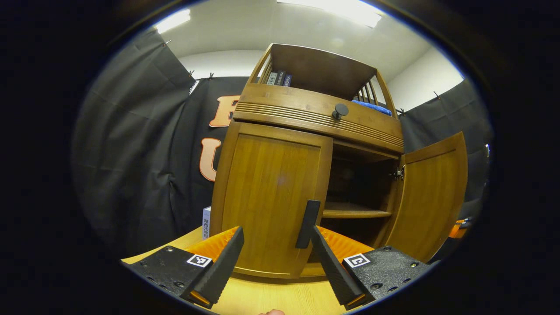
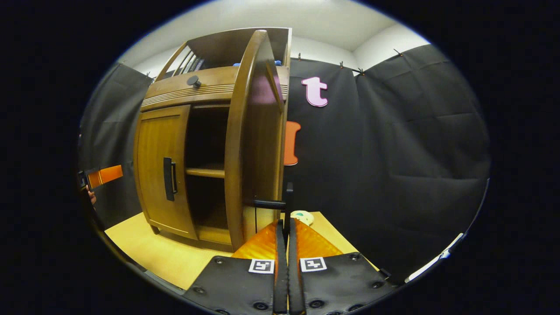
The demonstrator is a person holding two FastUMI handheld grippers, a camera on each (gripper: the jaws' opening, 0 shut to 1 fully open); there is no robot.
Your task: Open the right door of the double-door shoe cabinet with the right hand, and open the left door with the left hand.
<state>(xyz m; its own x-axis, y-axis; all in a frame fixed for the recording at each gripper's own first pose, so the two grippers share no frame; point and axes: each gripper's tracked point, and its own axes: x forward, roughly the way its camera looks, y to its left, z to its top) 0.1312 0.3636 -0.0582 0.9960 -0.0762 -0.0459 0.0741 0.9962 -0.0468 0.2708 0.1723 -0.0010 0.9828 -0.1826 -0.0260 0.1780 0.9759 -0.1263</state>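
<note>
In the left gripper view, the shoe cabinet stood on the pale wooden tabletop, in front of the black cloth wall. Its left door was shut, with a dark vertical handle near its inner edge. The left gripper hovered just in front of this door with its jaws spread wide; the handle sat just beside the right-hand finger, and neither finger pressed on it. A small white box stood behind the cabinet's left corner. To the right, the right door stood swung open on its hinge, baring a shelf inside. A round dark knob sat on the drawer front above.

In the right gripper view, the right door showed edge-on, open. The right gripper had its jaws pressed together on that door's handle. A small pale round object lay on the tabletop just beyond.
</note>
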